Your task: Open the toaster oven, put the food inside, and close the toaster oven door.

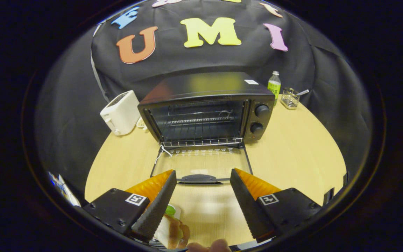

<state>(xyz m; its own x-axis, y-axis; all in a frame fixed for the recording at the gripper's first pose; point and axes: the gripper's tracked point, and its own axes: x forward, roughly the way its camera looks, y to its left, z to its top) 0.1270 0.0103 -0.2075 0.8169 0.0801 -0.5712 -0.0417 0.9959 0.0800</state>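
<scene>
— Tongs [203, 180] sit nearest, fingers spread wide with nothing between them, hovering over the desk [292, 154].
— And the biggest thing out there?
— Beyond the fingers, the toaster oven [205, 108], door [201, 162] dropped flat onto the desk, its handle [199, 179] just ahead of the fingertips. A wire rack [201, 131] shows inside.
— What's beside it?
— A white toaster [120, 112] to its left; behind its right corner a green bottle [274, 86] and a small wire basket [289, 98].
— The food?
— Sandwich [171, 229], low by the left finger, near a person's fingertips [219, 245]. It lies on the desk, outside the oven.
</scene>
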